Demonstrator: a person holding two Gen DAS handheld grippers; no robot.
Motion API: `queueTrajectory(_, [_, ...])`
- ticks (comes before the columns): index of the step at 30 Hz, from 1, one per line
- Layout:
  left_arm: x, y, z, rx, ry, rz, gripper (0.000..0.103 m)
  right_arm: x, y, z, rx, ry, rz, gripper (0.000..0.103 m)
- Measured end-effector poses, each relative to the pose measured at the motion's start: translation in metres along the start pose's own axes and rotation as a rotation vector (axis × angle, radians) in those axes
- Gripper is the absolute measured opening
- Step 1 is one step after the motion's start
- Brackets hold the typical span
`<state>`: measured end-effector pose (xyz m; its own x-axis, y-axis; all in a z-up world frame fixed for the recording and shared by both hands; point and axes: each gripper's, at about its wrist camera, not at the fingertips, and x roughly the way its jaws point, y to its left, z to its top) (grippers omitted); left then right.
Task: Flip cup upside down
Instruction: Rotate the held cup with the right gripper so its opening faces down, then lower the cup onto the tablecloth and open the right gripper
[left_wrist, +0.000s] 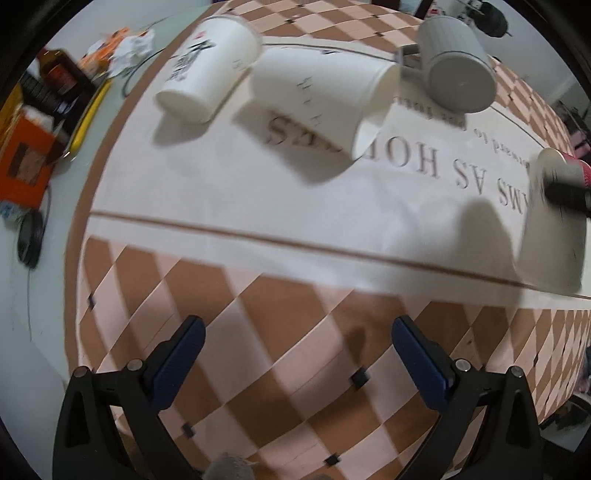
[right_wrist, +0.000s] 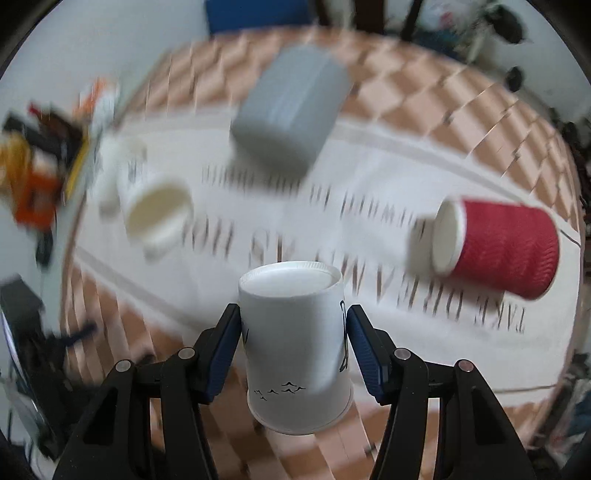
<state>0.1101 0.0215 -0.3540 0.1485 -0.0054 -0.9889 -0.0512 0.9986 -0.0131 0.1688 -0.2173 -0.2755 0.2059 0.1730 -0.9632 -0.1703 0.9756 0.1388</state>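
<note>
The white paper cup (right_wrist: 295, 343) sits between the blue pads of our right gripper (right_wrist: 293, 345), which is clamped on its two sides; its closed base points away from the camera and its open rim hangs nearest us, above the checkered part of the tablecloth (right_wrist: 388, 177). Small black bird marks show low on its wall. In the left wrist view we see this same cup (left_wrist: 550, 225) at the far right, with a dark finger (left_wrist: 569, 195) across it.

Taking that cup as our landmark in the right wrist view: beyond it and to the right lies a red ribbed cup (right_wrist: 506, 243) on its side, mouth turned left. Beyond it and straight ahead is a grey mug (right_wrist: 291, 110), blurred. Beyond it and to the left lies another white cup (right_wrist: 155, 206), mouth toward us, on the lettered white band of the cloth.

Our left gripper (left_wrist: 297, 354) holds nothing; its jaws stand wide apart over the brown and pink checks. From its camera, left of the held cup, we see the grey mug (left_wrist: 458, 66) base up, a white cup (left_wrist: 325, 99) on its side, and a printed white cup (left_wrist: 210, 66) tipped over
</note>
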Motion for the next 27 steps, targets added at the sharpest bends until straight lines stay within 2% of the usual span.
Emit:
queueTrajectory(5, [0.007, -0.034, 0.021, 0.052, -0.02, -0.013, 0.103, 0.0, -0.019, 0.002, 0.03, -0.282, -0.066, 0.06])
queueTrajectory(8, [0.012, -0.045, 0.029, 0.083, -0.027, -0.002, 0.103, 0.002, -0.017, -0.014, 0.034, -0.353, -0.101, 0.06])
queueTrajectory(15, [0.016, -0.062, 0.028, 0.107, -0.033, 0.01, 0.103, 0.011, -0.018, -0.06, 0.066, -0.397, -0.109, 0.061])
queueTrajectory(17, [0.01, -0.057, 0.005, 0.107, -0.034, 0.015, 0.103, 0.013, -0.017, -0.067, 0.073, -0.395, -0.111, 0.061])
queueTrajectory(23, [0.001, -0.071, -0.013, 0.116, -0.043, 0.022, 0.103, 0.015, -0.021, -0.083, 0.103, -0.346, -0.12, 0.062])
queueTrajectory(25, [-0.001, -0.074, -0.015, 0.124, -0.049, 0.026, 0.103, 0.015, -0.022, -0.087, 0.119, -0.333, -0.124, 0.067])
queueTrajectory(27, [-0.006, -0.077, -0.019, 0.131, -0.055, 0.028, 0.103, 0.012, -0.023, -0.093, 0.137, -0.318, -0.135, 0.082])
